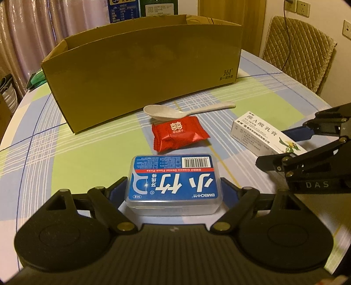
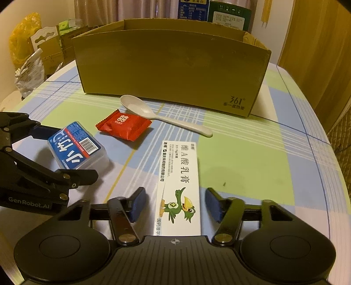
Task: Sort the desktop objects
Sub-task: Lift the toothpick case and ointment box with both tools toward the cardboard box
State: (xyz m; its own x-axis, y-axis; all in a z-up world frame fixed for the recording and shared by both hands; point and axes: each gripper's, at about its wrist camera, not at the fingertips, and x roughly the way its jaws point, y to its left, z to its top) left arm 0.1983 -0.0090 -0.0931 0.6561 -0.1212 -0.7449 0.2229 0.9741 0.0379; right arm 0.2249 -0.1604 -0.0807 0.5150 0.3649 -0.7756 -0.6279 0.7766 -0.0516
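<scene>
Left gripper (image 1: pixel 174 188): blue-padded fingers (image 1: pixel 229 193) set wide, one at each short side of the dental floss pick box (image 1: pixel 174 182), a clear case with a blue label; the pads lie against or just beside its walls, and contact cannot be confirmed. Right gripper (image 2: pixel 175 203): fingers (image 2: pixel 137 203) at a middling spread, straddling the near end of the white ointment carton (image 2: pixel 178 186) with a visible gap on both sides, so nothing is gripped. Both items lie flat on the worktop (image 2: pixel 274 164), which carries a blue, green and white checked cloth. Beyond them, near the centre, a red foil candy packet (image 1: pixel 178 137) lies just in front of a pale plastic spoon (image 1: pixel 173 111), whose bowl touches or slightly overlaps the packet's far edge. Behind the spoon stands an open brown cardboard box (image 1: pixel 142 72), upright, its long side facing the grippers. In the background: a quilted chair (image 1: pixel 296 48) at the right of the left wrist view, curtains (image 1: pixel 33 28), and cartons (image 2: pixel 228 13) behind the box.
</scene>
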